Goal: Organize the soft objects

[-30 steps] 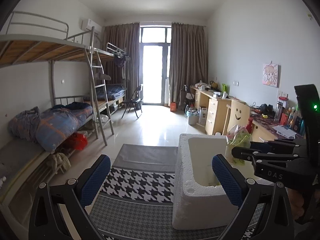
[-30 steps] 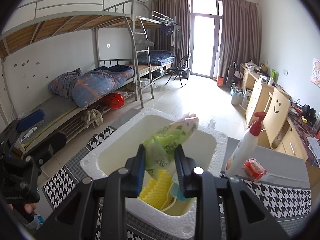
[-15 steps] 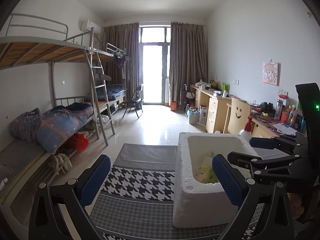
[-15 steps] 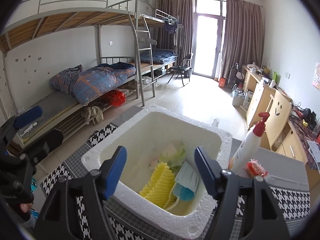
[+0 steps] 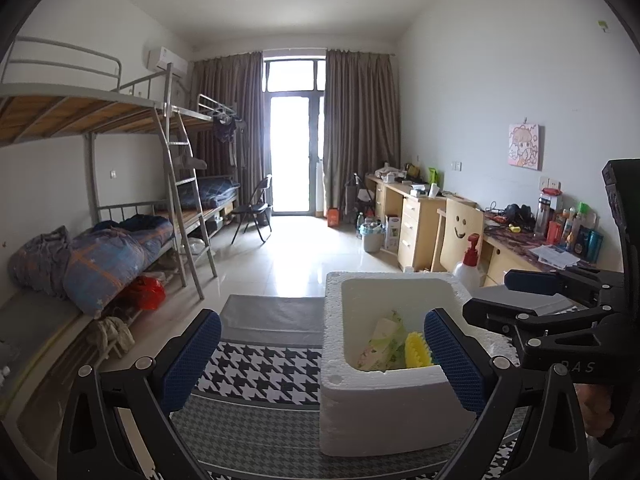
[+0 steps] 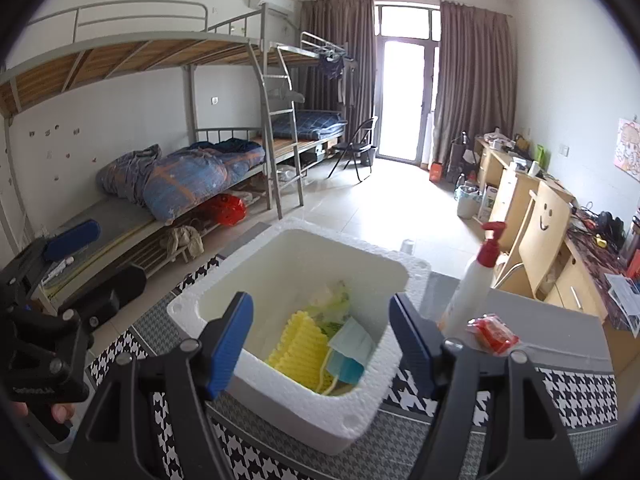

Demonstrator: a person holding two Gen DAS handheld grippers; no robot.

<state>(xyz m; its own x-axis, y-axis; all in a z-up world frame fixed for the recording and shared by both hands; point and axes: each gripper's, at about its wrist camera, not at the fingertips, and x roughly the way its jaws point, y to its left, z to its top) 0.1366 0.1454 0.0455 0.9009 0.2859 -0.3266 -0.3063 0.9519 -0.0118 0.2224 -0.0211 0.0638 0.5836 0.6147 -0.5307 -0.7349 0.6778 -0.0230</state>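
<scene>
At the left of the frame my left claw (image 6: pixel 60 276) hangs open and empty. In the middle, my right claw (image 6: pixel 320 340) has just spread its jaws; nothing sits between them, and the green packet (image 6: pixel 332 300) lies in the foam box (image 6: pixel 280 404) beside the yellow sponge (image 6: pixel 298 344). Drop done, I'd say. Lower right, the red packet (image 6: pixel 492 332) waits on the surface (image 6: pixel 560 352): likely next, needing a low, light pinch.

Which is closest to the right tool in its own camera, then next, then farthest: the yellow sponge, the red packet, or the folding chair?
1. Yellow sponge: in the foam box, between the open right tool's fingers.
2. Red packet: to the right, beside the bottle.
3. Folding chair: far back by the window.
</scene>
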